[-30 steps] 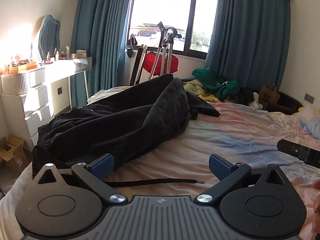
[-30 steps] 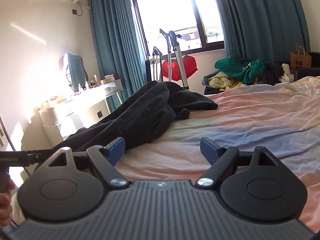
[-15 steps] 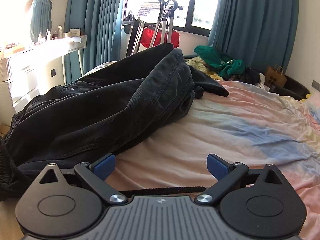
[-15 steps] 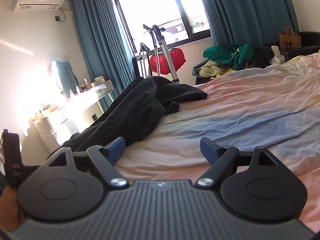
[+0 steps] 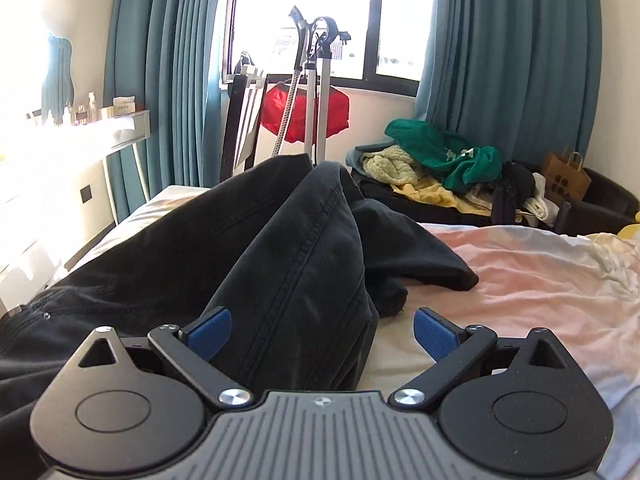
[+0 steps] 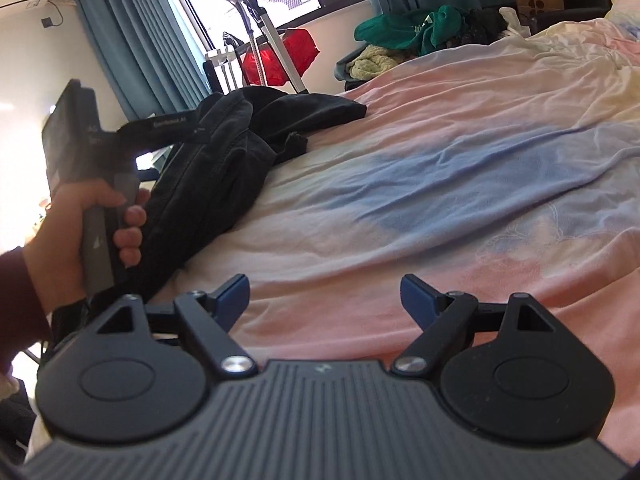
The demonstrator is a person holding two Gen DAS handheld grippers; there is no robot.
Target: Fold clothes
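Black jeans (image 5: pixel 248 256) lie crumpled along the left side of the bed, a stitched leg running toward me. My left gripper (image 5: pixel 322 326) is open, low over the jeans, with the leg fabric between its blue pads (image 5: pixel 210 330). The jeans also show in the right wrist view (image 6: pixel 224 152). My right gripper (image 6: pixel 322 298) is open and empty over the bare pink and blue sheet (image 6: pixel 440 168). In that view a hand holds the left gripper's handle (image 6: pixel 100 216) above the jeans.
A pile of green and yellow clothes (image 5: pixel 436 160) lies beyond the bed's far end. A red garment on a rack (image 5: pixel 306 110) stands by the window. A white dresser (image 5: pixel 80 132) is at the left. A paper bag (image 5: pixel 568 178) sits far right.
My left gripper has moved forward and down over the jeans; the drawstring once between its fingers is out of view. My right gripper has tilted down toward the sheet.
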